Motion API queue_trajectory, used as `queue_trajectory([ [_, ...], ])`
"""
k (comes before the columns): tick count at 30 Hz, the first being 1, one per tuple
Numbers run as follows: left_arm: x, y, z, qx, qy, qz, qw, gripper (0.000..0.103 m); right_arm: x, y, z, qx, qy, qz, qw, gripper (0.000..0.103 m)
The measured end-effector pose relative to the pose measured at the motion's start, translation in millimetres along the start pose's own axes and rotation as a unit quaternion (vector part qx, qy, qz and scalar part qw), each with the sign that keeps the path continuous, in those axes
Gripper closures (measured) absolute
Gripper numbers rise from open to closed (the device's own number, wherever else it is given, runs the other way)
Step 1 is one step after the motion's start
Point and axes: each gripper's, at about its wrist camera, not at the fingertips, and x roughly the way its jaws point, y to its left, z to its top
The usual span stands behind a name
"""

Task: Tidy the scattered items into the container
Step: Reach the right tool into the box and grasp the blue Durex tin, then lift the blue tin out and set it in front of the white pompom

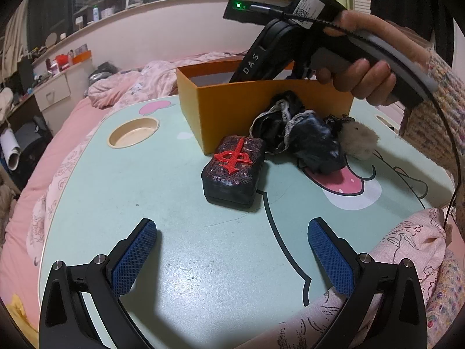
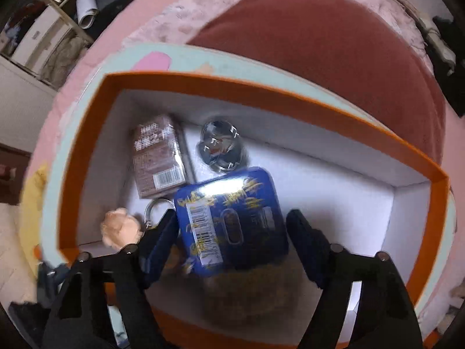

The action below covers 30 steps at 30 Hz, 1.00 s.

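Right gripper point(image 2: 232, 232) hangs nose-down inside the orange box point(image 2: 290, 107), jaws spread around a blue tin point(image 2: 232, 218), pads apparently clear of it. Left gripper point(image 1: 232, 250) waits open above the tray table point(image 1: 116, 174), the mahjong-tile block point(image 1: 232, 171), a dark crumpled cloth point(image 1: 305, 136) and a fur pompom point(image 1: 360, 139) outside the box. A careless withdrawal could snag the wall and tip the box

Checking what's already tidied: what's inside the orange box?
Inside the orange box: a blue tin, brown packet, dark round item, keyring figure. Anything beneath the tin is hidden.
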Motion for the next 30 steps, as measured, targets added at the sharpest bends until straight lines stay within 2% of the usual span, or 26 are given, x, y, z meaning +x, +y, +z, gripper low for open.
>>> queue_trajectory([
  [7, -1, 1, 0, 0.001, -0.001, 0.000, 1.0000, 0.000, -7, -8, -3, 0.022, -0.029, -0.015, 0.999, 0.036],
  [11, -1, 0, 0, 0.001, -0.001, 0.000, 1.0000, 0.000, -46, -20, -11, 0.046, -0.102, -0.007, 0.994, 0.037],
  [14, -1, 0, 0, 0.000, -0.001, 0.000, 1.0000, 0.000, -91, -26, -32, 0.060, -0.167, -0.001, 0.984, 0.037],
  [18, -1, 0, 0, 0.001, -0.001, 0.000, 1.0000, 0.000, -124, -21, -61, 0.058, -0.212, -0.016, 0.975, 0.036],
  [21, -1, 0, 0, 0.001, -0.001, 0.000, 1.0000, 0.000, -135, -19, -101, 0.038, -0.216, -0.026, 0.975, 0.036],
  [23, -1, 0, 0, 0.000, -0.001, 0.000, 1.0000, 0.000, -133, -32, -126, 0.044, -0.214, -0.019, 0.976, 0.036],
  [27, -1, 0, 0, 0.000, -0.001, 0.001, 1.0000, 0.000, -102, -38, -164, 0.032, -0.167, 0.018, 0.985, 0.036],
  [30, -1, 0, 0, 0.000, -0.001, 0.001, 1.0000, 0.000, -76, -28, -182, 0.010, -0.137, 0.020, 0.990, 0.036],
])
